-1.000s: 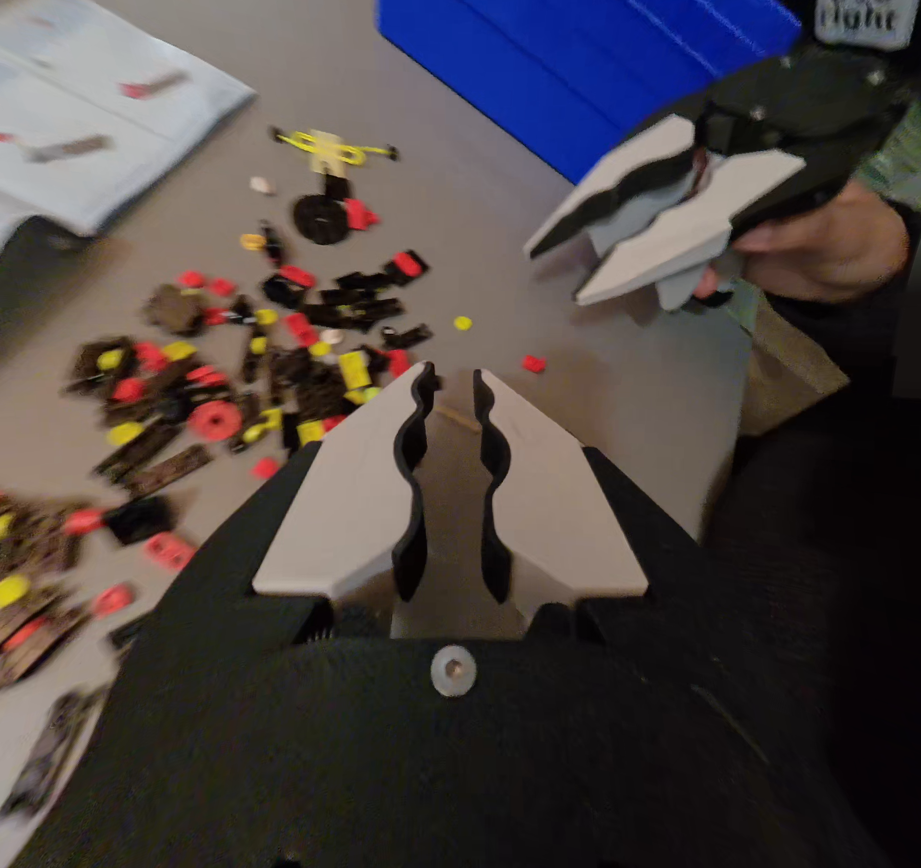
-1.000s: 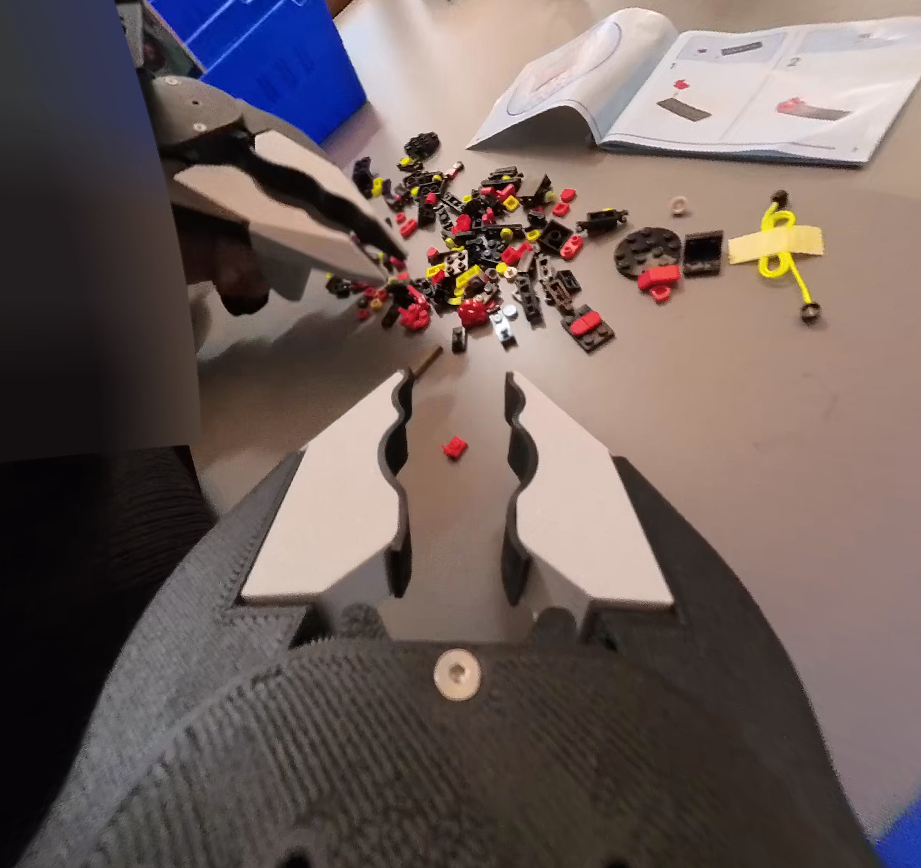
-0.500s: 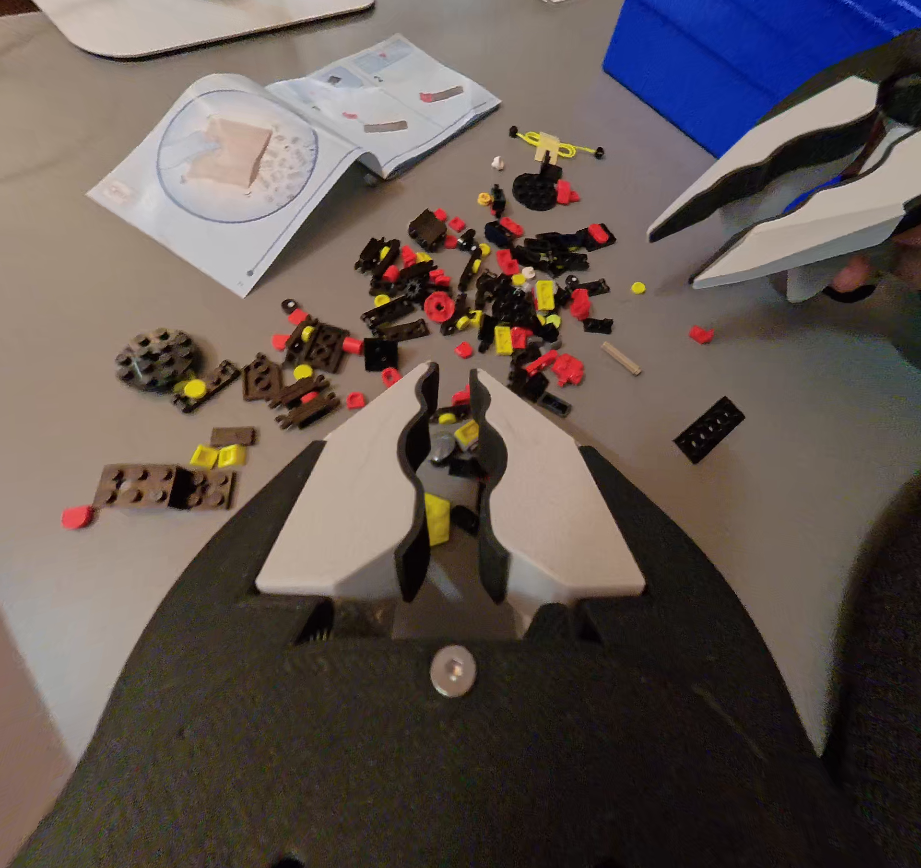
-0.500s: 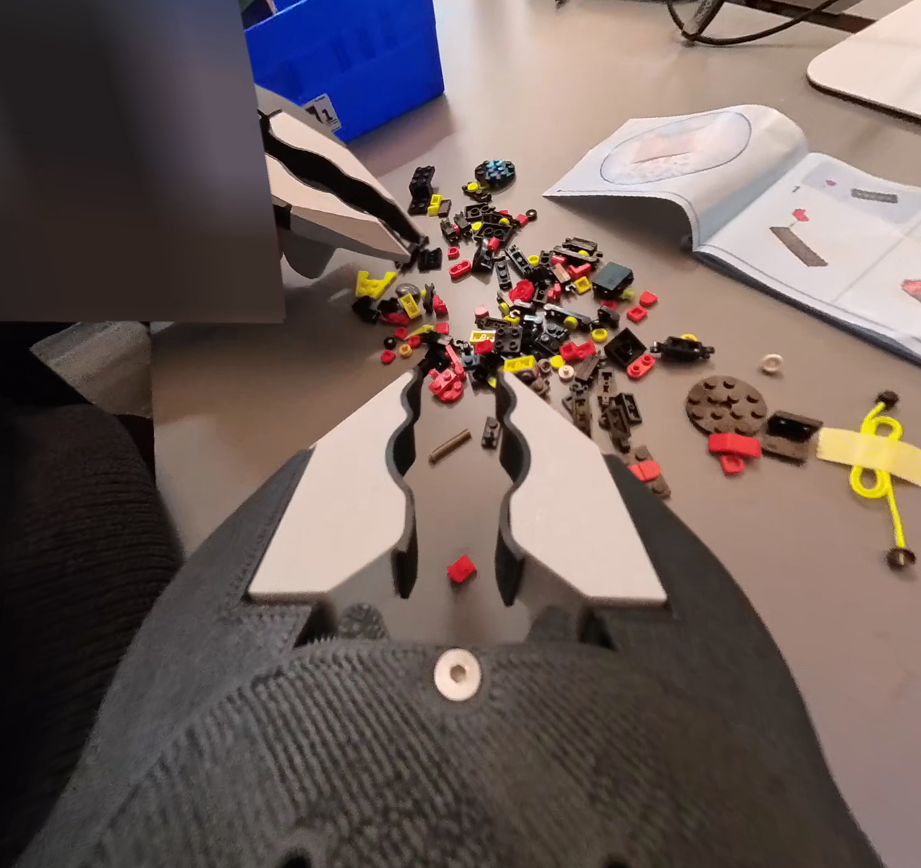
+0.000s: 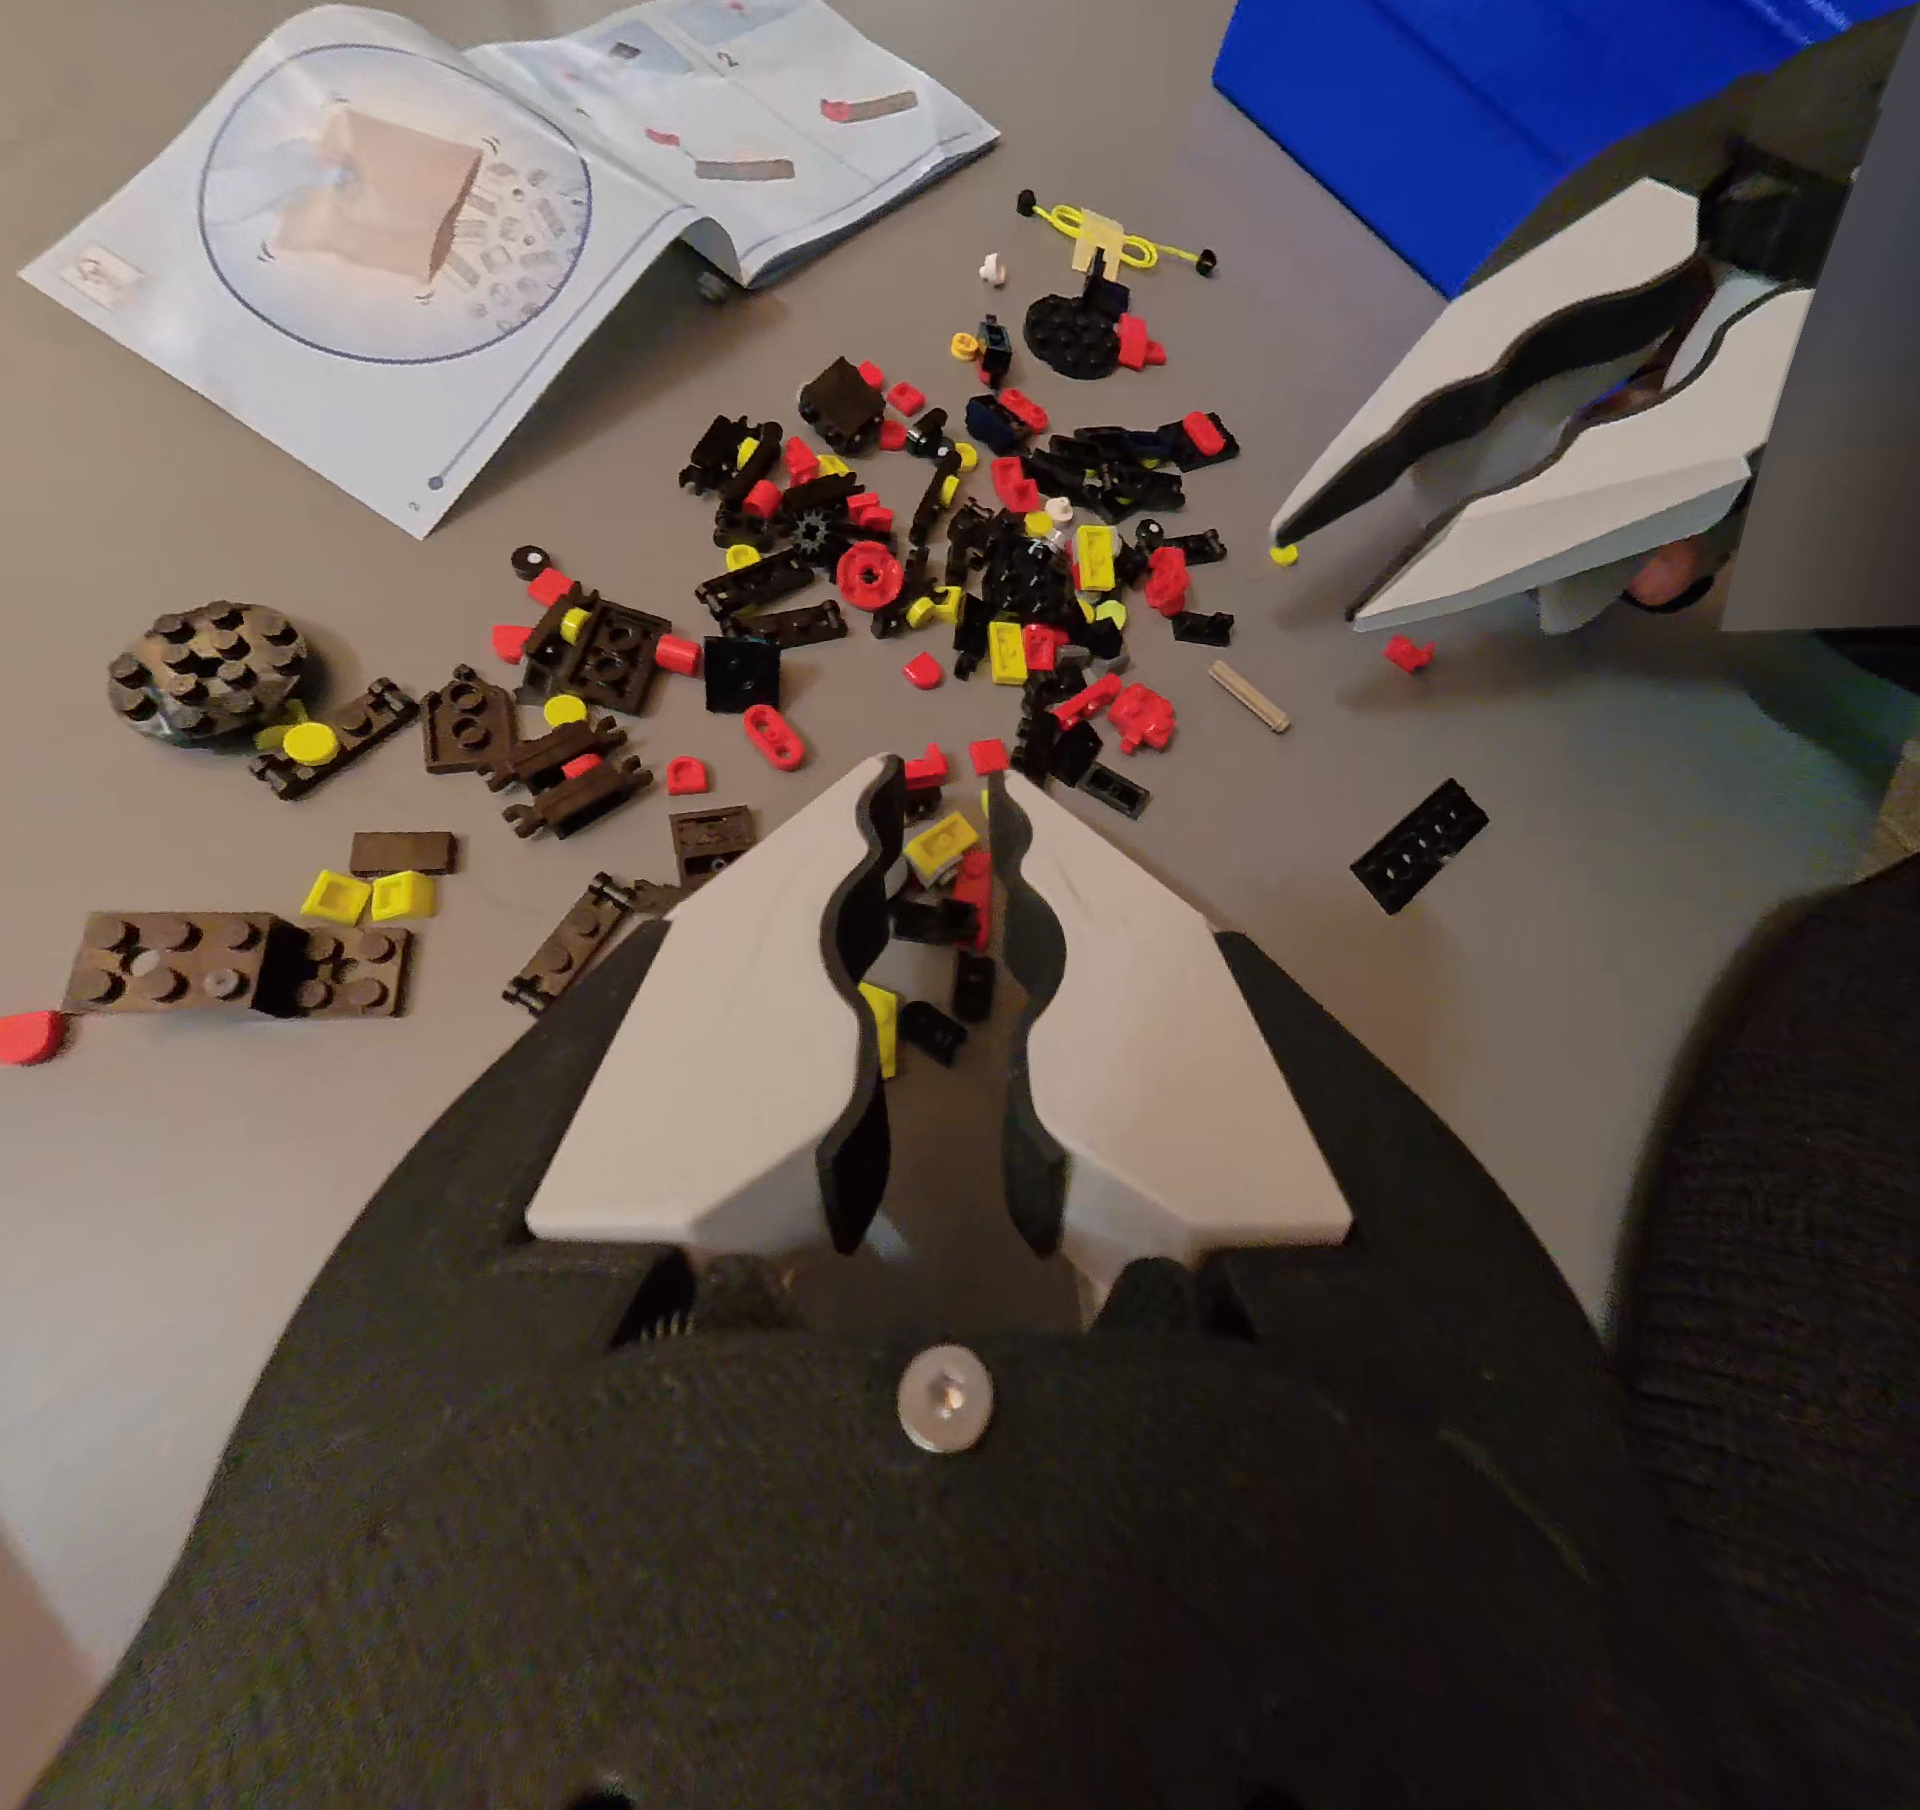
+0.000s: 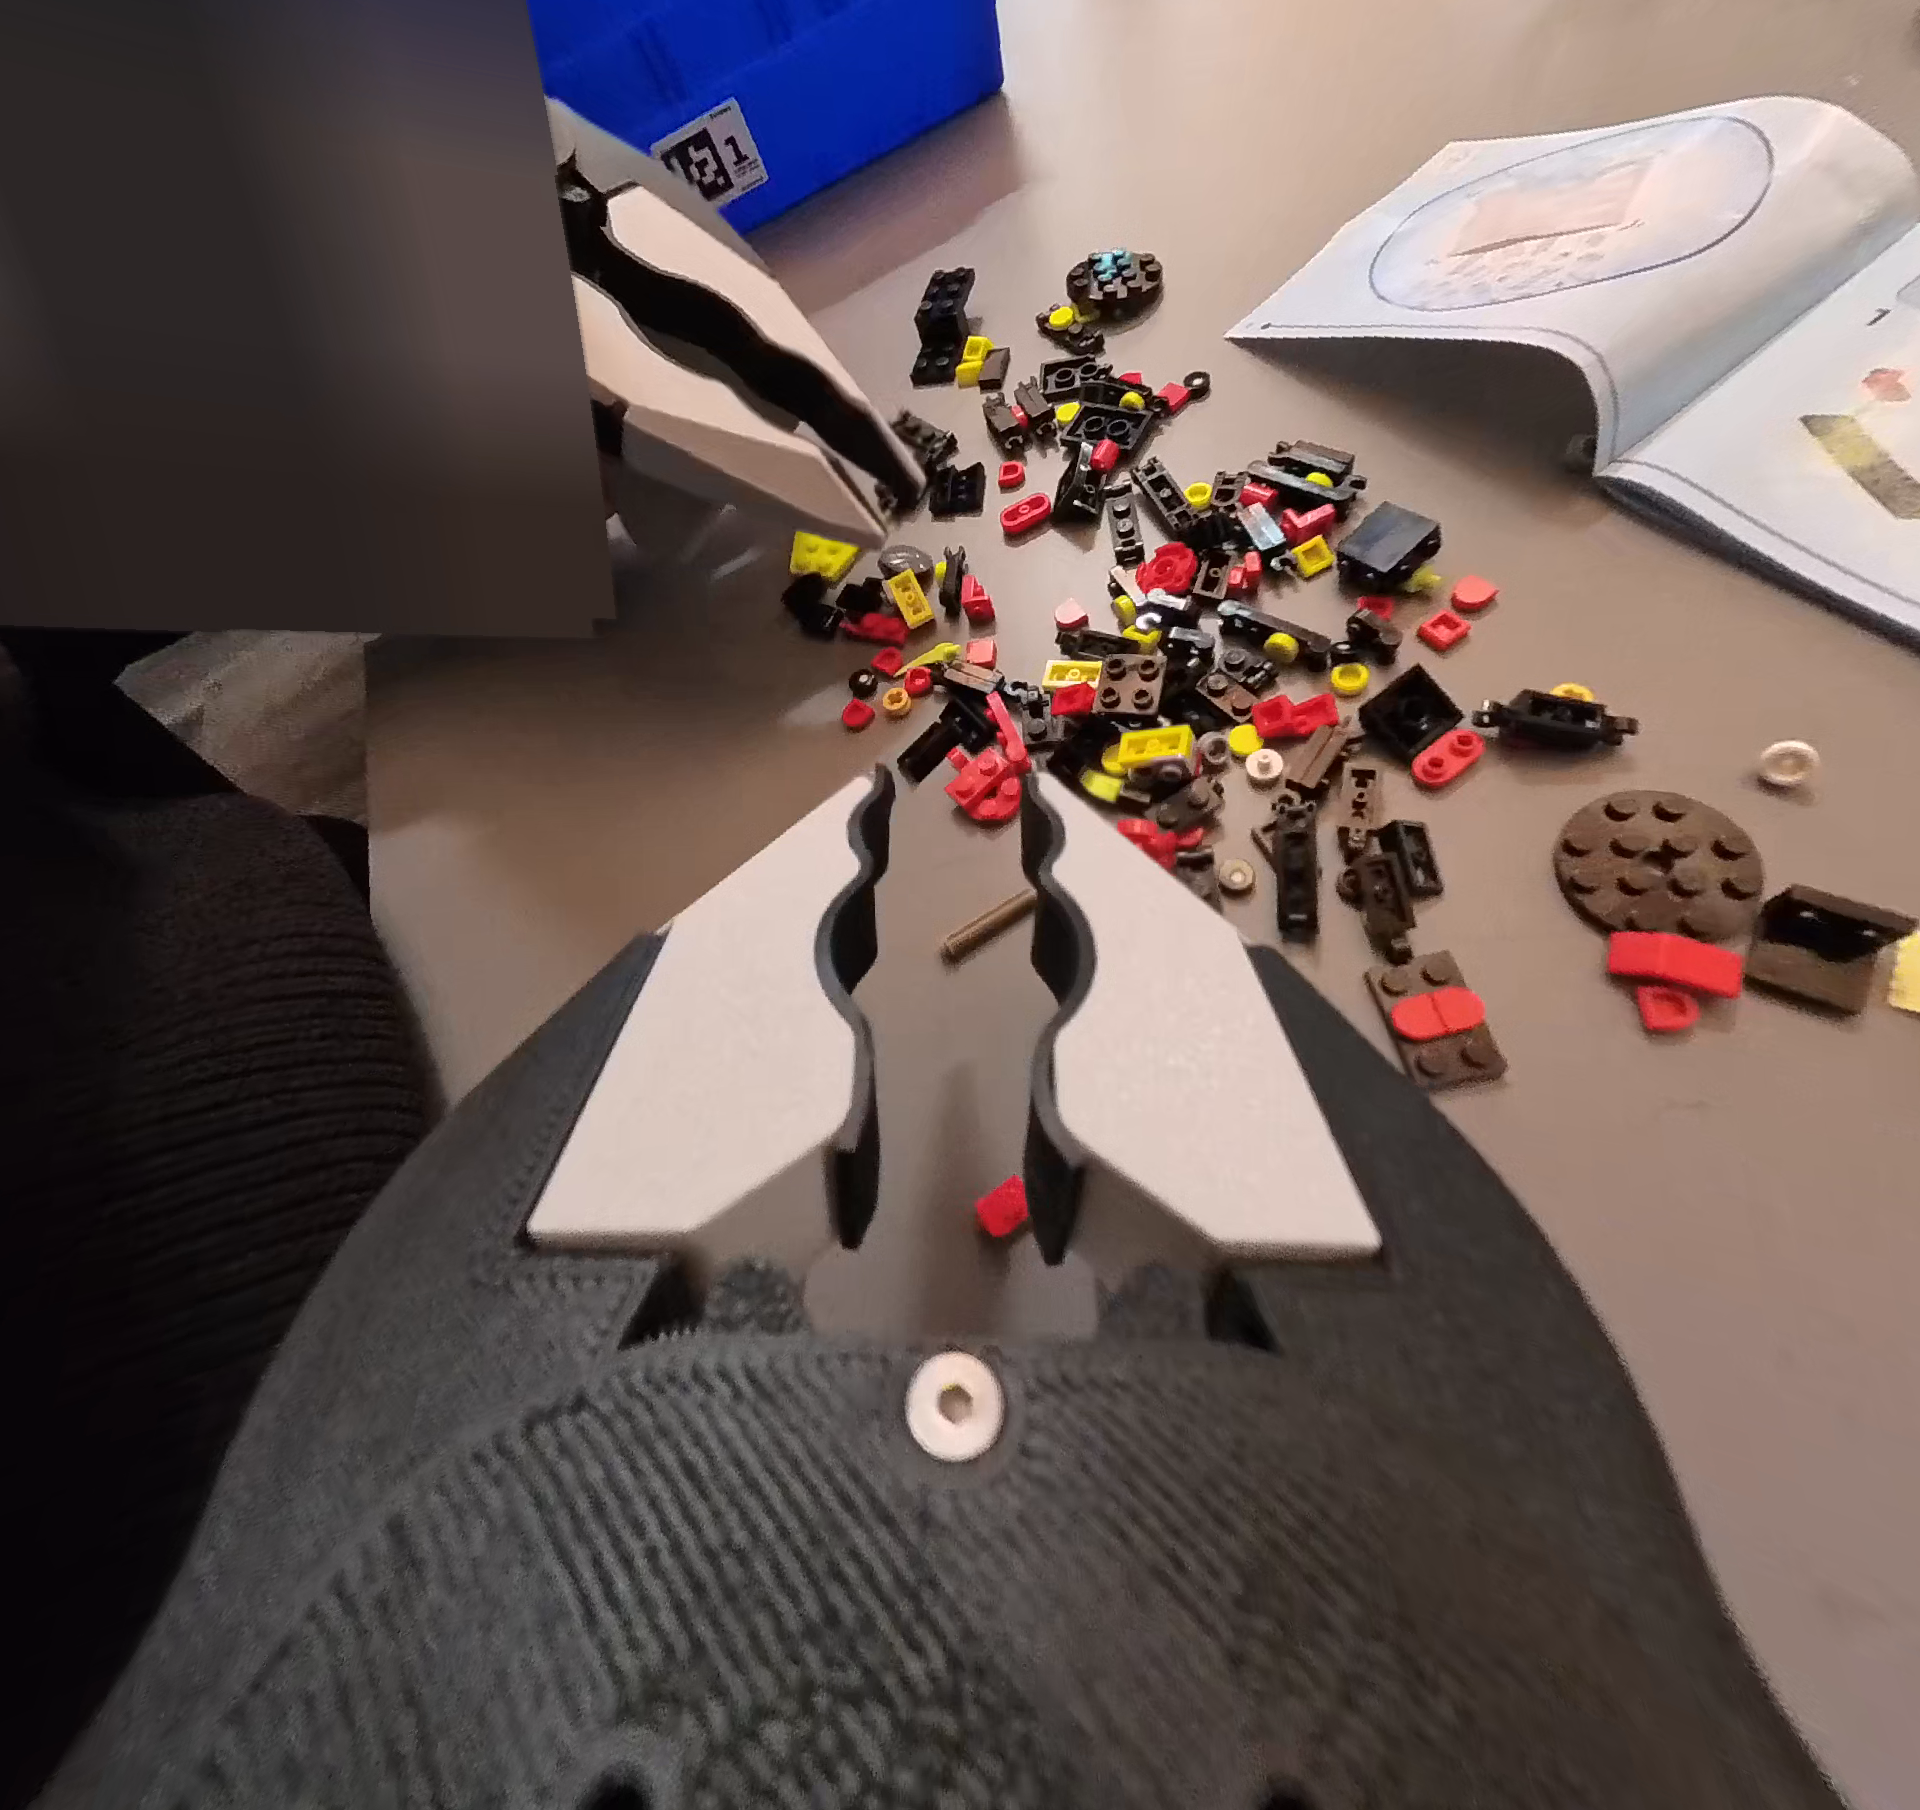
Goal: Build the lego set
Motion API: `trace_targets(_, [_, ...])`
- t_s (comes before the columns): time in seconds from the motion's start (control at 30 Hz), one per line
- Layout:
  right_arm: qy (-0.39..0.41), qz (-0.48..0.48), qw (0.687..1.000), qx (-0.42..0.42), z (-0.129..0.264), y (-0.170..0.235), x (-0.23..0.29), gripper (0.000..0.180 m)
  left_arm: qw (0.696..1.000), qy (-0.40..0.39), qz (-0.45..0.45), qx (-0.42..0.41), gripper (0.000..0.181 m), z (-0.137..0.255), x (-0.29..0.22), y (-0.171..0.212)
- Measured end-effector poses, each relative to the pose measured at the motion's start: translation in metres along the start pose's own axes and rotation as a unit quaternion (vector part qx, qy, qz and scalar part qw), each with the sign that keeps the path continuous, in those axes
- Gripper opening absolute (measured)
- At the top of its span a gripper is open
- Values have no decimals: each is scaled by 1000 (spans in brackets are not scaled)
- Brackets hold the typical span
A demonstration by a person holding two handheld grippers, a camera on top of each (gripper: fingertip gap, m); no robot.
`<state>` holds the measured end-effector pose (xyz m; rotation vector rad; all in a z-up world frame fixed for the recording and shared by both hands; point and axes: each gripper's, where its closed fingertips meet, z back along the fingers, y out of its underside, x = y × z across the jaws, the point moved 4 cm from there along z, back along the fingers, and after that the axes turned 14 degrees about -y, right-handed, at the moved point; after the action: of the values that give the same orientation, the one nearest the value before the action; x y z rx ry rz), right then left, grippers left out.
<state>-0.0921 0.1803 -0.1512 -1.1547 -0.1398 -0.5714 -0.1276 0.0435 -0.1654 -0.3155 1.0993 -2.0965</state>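
While both grippers gape empty over lego pile [image 5: 966, 555], only right wrist view catches tag sticker [image 6: 714, 162] on blue bin [image 6: 769, 25] behind pile.

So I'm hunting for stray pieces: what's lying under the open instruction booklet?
Only one small dark piece peeks out from under the instruction booklet, at its spine fold. The pages cover the rest of the table beneath, so anything else there is hidden.

A grey blurred patch covered the rear of the right claw [image 5: 1320, 576], the blue bin [image 5: 1538, 25] ran off the top edge, and the left claw [image 5: 943, 794] hid several small pieces.
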Motion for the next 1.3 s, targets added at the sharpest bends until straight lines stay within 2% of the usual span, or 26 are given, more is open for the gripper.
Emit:
trace_targets(0.2, [0,-18,1000,-12,5,1,-2,24,999,-51,15,7,9,-3,19,-1])
trace_targets(0.4, [3,-22,1000,-11,5,2,-3,24,999,-52,13,2,9,1,22,-2])
trace_targets(0.7, [3,-30,999,-14,6,2,-5,24,1000,-2,-15,3,4,4,10,0])
trace_targets(0.83, [1,-34,999,-15,6,3,-6,24,999,4,-41,20,7,0,3,6])
trace_targets(1.03, [-1,-39,999,-14,5,4,-7,24,999,-2,-37,28,24,-3,1,8])
trace_targets(1.3, [-4,-41,999,-12,3,5,-7,24,999,-25,-37,18,24,-14,-3,4])
